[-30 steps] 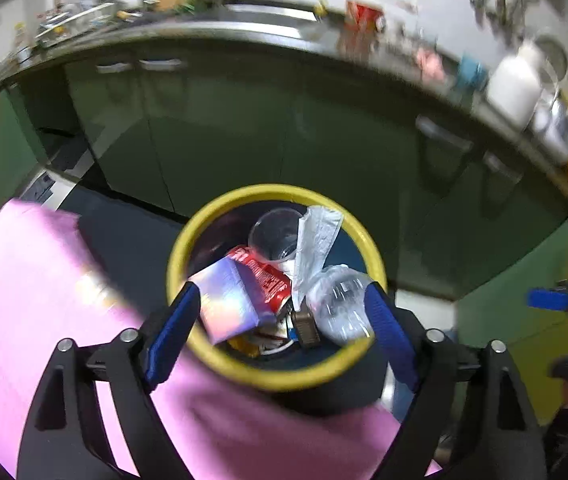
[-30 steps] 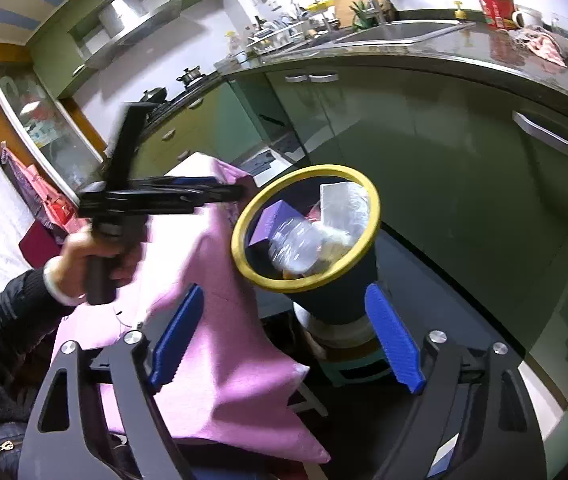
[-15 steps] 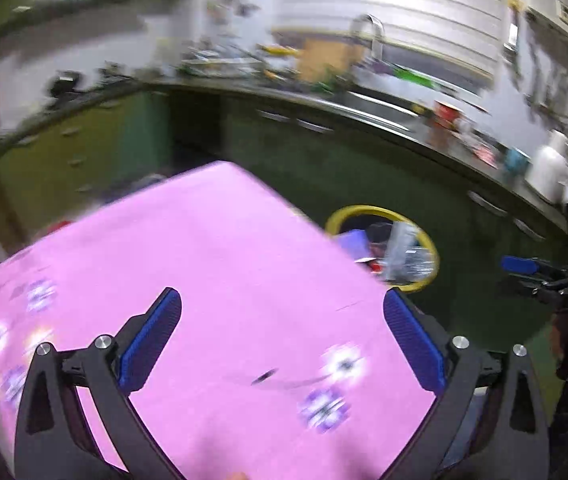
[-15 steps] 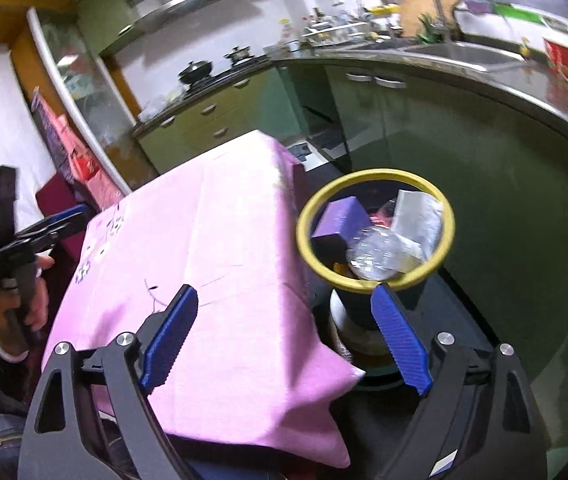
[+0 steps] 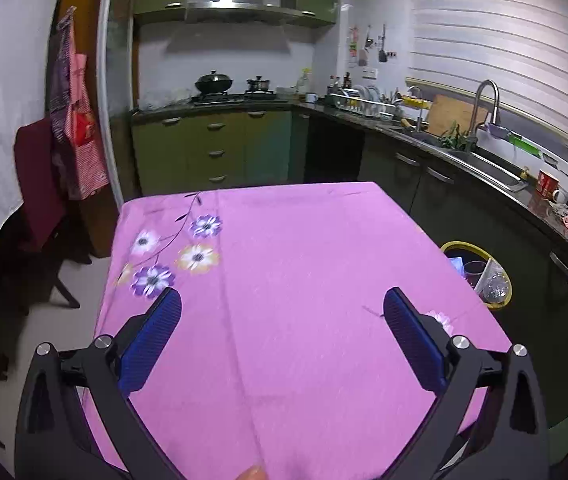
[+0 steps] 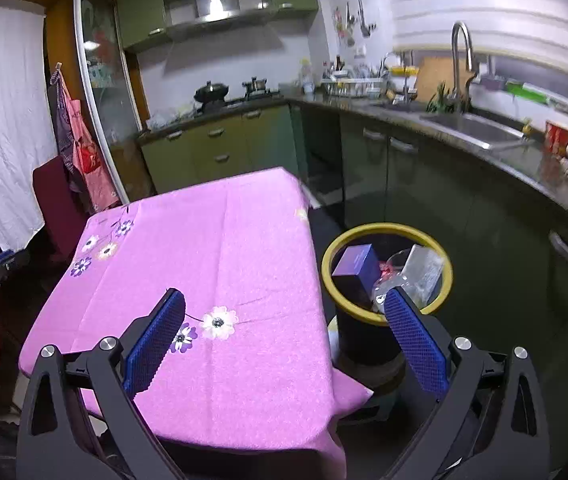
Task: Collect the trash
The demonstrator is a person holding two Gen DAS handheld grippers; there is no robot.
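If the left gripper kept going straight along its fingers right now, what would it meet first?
Most likely the pink tablecloth: the left gripper, open and empty, points down across it. Depth is unclear, but nothing else shows in that line.

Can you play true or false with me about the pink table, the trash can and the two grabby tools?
1. The trash can has a yellow rim. True.
2. The trash can is empty. False: a purple box, a clear plastic bottle and other trash sit inside it.
3. The left tool is squeezing a piece of trash. False: its jaws are wide apart with nothing between them.
4. The pink tablecloth has flowers printed on it. True.
5. The right tool is open. True.
6. The trash can stands on top of the table. False: it stands beside the table, lower than the tabletop.
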